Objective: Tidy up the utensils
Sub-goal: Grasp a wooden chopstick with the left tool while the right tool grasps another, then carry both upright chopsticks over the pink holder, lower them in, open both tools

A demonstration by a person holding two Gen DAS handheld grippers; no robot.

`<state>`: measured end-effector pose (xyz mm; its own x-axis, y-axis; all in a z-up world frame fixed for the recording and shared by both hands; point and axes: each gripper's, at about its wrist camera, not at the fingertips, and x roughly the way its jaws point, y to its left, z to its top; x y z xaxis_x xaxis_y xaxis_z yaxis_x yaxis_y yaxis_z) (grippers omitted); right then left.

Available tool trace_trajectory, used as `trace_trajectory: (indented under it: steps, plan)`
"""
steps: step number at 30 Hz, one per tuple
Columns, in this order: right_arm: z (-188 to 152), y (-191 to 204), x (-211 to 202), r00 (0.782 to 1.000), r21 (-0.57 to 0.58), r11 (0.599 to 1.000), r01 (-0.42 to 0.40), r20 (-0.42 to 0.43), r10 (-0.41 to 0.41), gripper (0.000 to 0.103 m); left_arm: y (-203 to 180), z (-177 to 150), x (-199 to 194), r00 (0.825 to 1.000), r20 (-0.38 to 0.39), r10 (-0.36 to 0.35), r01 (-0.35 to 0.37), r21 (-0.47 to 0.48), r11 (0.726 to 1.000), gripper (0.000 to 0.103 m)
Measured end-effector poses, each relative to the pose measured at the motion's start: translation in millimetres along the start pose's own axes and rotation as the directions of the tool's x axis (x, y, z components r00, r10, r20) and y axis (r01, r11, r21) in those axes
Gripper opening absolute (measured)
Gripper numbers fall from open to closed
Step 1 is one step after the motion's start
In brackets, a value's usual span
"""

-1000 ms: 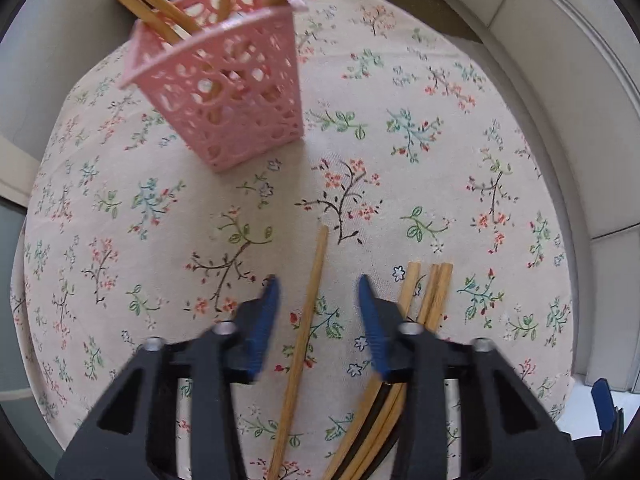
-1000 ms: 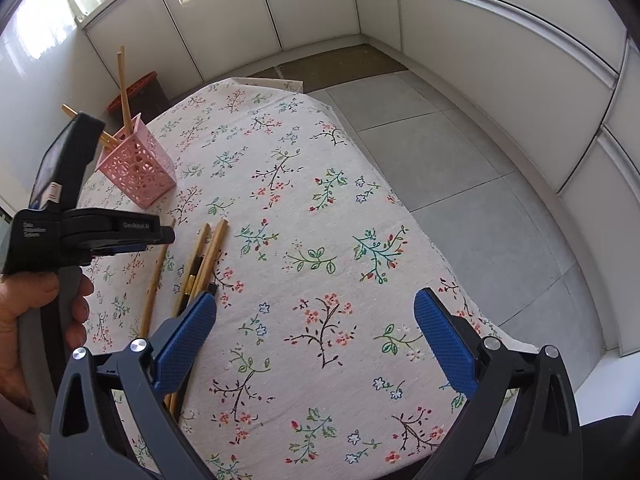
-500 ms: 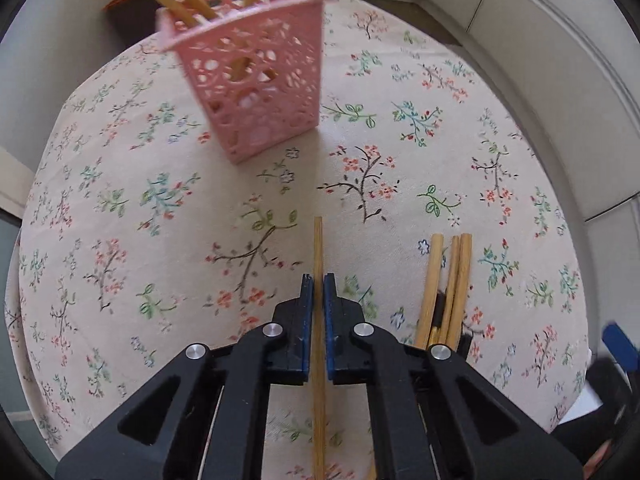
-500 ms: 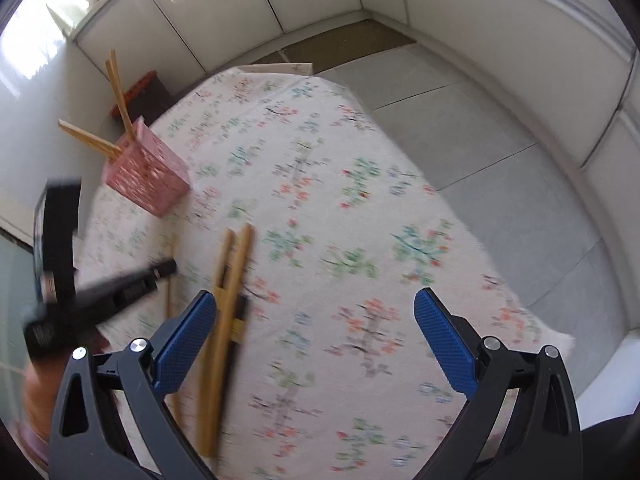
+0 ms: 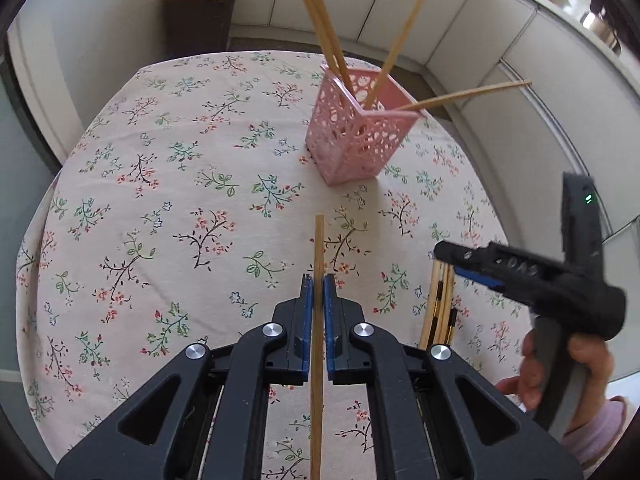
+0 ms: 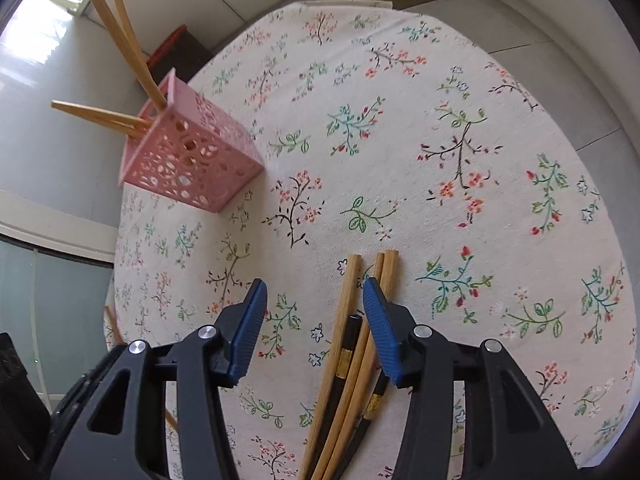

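The left tool (image 5: pixel 316 296) pinches a single chopstick (image 5: pixel 318 320) between its blue pads, the stick's tip pointing toward the pink holder (image 5: pixel 356 136) farther along the floral table (image 5: pixel 160 200). The right tool (image 6: pixel 312 312) hangs spread over a bundle of chopsticks (image 6: pixel 348 344) lying flat on the cloth, well short of the holder (image 6: pixel 188 160), its right pad just beside the bundle. In the left view the right tool (image 5: pixel 472 268) shows from the side, gripped by a hand (image 5: pixel 560 368). Four chopsticks (image 5: pixel 384 64) lean out of the holder; beyond it stands a dark bin (image 5: pixel 200 20).
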<state>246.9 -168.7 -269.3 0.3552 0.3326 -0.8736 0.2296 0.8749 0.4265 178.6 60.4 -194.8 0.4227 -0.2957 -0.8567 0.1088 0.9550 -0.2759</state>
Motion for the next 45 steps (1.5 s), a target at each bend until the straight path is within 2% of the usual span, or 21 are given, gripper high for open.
trace_trajectory:
  steps: [8,9,11,12,14,18,23,27,31,35,39,42,45]
  plan:
    - [7.1,15.0,23.5,0.995,-0.055,0.994,0.094,-0.027,-0.096,0.049,0.3,2.9,-8.2,0.999,0.028,-0.035,0.035,0.002,0.999,0.005]
    - [7.6,17.9,25.0,0.993,-0.073,0.991,0.114,-0.022,-0.116,0.044,0.4,2.8,-9.5,0.999,0.031,-0.037,0.037,0.002,0.999,0.005]
    - [6.9,28.6,29.7,0.981,-0.129,0.973,0.192,-0.011,-0.195,0.024,0.6,3.0,-13.7,0.999,0.042,-0.03,0.03,0.005,1.0,0.005]
    - [5.9,31.5,31.2,0.974,-0.147,0.964,0.223,-0.002,-0.225,0.011,0.2,2.8,-16.6,0.998,0.052,-0.024,0.024,0.01,1.0,0.005]
    - [3.6,33.4,29.3,0.973,-0.151,0.962,0.228,0.014,-0.229,0.011,-0.5,2.1,-23.8,0.997,0.072,-0.017,0.016,0.018,1.0,0.005]
    - [-13.1,39.8,6.3,0.974,-0.184,0.958,0.22,0.092,-0.206,0.01,-2.6,-4.2,-36.8,0.995,0.1,0.006,-0.011,0.042,0.999,0.005]
    - [-45.3,54.9,-54.2,0.968,-0.265,0.947,0.183,0.219,-0.126,0.01,-12.7,-18.1,-65.9,0.986,0.162,0.027,-0.038,0.063,0.997,0.005]
    - [-64.6,58.2,-108.8,0.951,-0.305,0.942,0.139,0.308,-0.04,0.009,-20.0,-29.8,-97.2,0.976,0.218,0.027,-0.043,0.066,0.997,0.005]
    - [-77.2,62.2,-157.8,0.923,-0.326,0.941,0.096,0.383,0.039,0.008,-29.7,-35.0,-124.5,0.965,0.262,0.028,-0.05,0.079,0.996,0.005]
    - [-77.7,69.4,-199.5,0.892,-0.346,0.936,0.07,0.442,0.097,0.008,-43.2,-26.0,-151.6,0.947,0.319,0.029,-0.065,0.102,0.993,0.005]
    - [-66.9,81.2,-231.8,0.869,-0.363,0.931,0.043,0.473,0.144,0.008,-56.7,-9.5,-176.6,0.92,0.391,0.034,-0.089,0.123,0.988,0.005]
    - [-57.3,87.9,-251.6,0.85,-0.372,0.927,0.038,0.5,0.166,0.008,-63.1,4.6,-190.2,0.909,0.415,0.026,-0.086,0.128,0.988,0.005]
    - [-46.0,92.6,-265.4,0.841,-0.374,0.927,0.017,0.507,0.189,0.008,-69.2,18.6,-199.1,0.904,0.427,0.024,-0.091,0.138,0.986,0.005]
